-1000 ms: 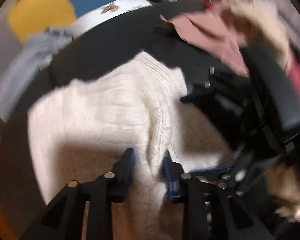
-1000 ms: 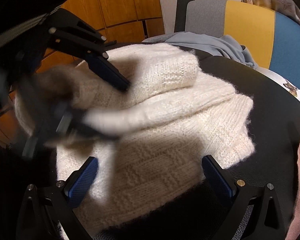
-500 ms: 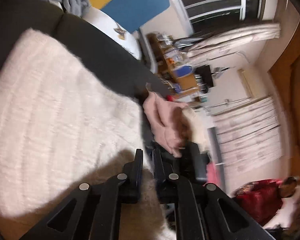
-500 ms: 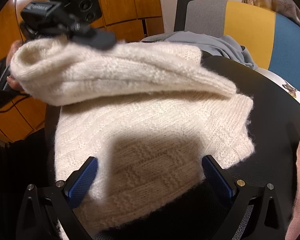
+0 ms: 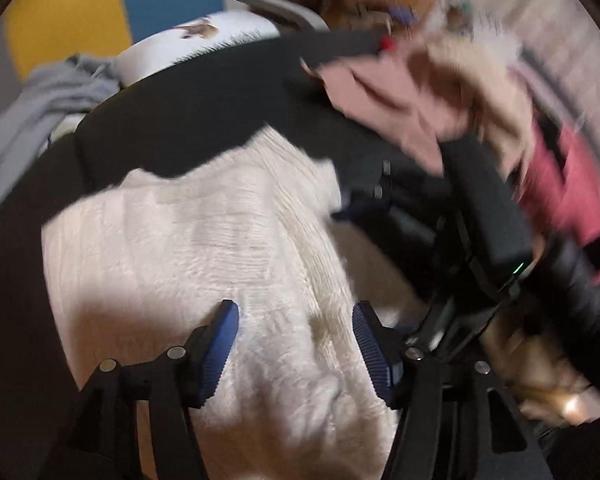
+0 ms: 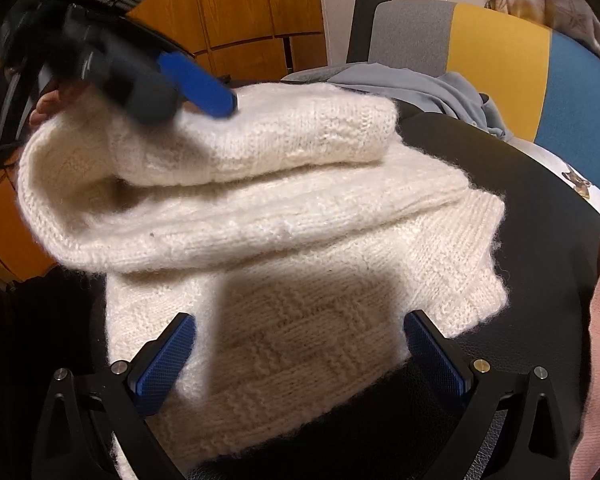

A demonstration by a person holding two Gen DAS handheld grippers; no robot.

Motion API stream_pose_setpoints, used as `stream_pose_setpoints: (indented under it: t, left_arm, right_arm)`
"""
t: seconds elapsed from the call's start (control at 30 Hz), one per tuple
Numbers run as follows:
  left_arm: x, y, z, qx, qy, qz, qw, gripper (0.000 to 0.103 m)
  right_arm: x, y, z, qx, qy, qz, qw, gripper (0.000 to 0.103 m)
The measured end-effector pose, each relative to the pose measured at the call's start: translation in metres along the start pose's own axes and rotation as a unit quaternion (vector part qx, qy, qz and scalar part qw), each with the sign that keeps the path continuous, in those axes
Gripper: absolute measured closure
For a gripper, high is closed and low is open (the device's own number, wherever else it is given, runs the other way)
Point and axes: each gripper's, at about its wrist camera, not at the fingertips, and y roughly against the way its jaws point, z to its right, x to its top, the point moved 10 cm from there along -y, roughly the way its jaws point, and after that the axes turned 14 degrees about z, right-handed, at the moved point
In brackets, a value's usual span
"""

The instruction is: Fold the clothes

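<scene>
Sweater (image 6: 292, 216) folds show only from your right gripper (image 6: 300, 360); both grippers spread wide, empty; left gripper (image 5: 296, 344) just opened above it.

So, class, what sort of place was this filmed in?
Probably a lived-in home room: a cream knitted sweater lies on a black surface, more clothes are heaped nearby, and wooden cupboard doors stand behind.

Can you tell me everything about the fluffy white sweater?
The fluffy cream-white knitted sweater looks like thick, soft wool with ribbed edges and a woven-looking block pattern. It lies on a round black table, partly folded: a sleeve rests on top of a folded-over layer, making a plump stack. The left gripper has just been opening and hovers over it with nothing between the pads. The right gripper is open above the near edge.
</scene>
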Motion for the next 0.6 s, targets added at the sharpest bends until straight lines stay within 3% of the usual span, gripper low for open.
stream_pose_setpoints:
  t: [0.2, 0.33, 0.37, 0.4, 0.43, 0.47, 0.53, 0.6]
  left_arm:
    - [-0.011, -0.025, 0.018, 0.031, -0.04, -0.05, 0.9975, 0.012]
    - [-0.02, -0.036, 0.016, 0.075, -0.065, -0.074, 0.9923, 0.009]
    - [-0.022, -0.034, 0.014, 0.089, -0.07, -0.071, 0.991, 0.014]
    - [-0.022, -0.029, 0.009, 0.104, -0.068, -0.063, 0.9903, 0.033]
    - [-0.021, -0.023, 0.002, 0.116, -0.06, -0.053, 0.9901, 0.046]
    - [-0.019, -0.016, -0.005, 0.118, -0.04, -0.043, 0.9913, 0.069]
    - [-0.019, -0.001, -0.023, 0.075, 0.043, -0.027, 0.9959, 0.078]
    - [-0.022, 0.006, -0.036, 0.047, 0.098, -0.016, 0.994, 0.082]
  right_arm:
    - [0.0, 0.001, 0.001, 0.004, -0.003, 0.005, 1.0, 0.0]
    - [0.0, 0.002, 0.001, 0.007, -0.006, 0.009, 1.0, 0.0]
    - [0.0, 0.002, 0.001, 0.009, -0.008, 0.01, 1.0, 0.0]
    - [0.001, 0.002, 0.001, 0.01, -0.009, 0.011, 1.0, 0.0]
    - [0.001, 0.002, 0.002, 0.011, -0.01, 0.012, 1.0, 0.0]
    - [0.001, 0.002, 0.002, 0.011, -0.01, 0.013, 1.0, 0.0]
    - [0.002, 0.001, 0.002, 0.01, -0.008, 0.012, 1.0, 0.0]
    - [0.002, 0.001, 0.002, 0.009, -0.007, 0.012, 1.0, 0.0]
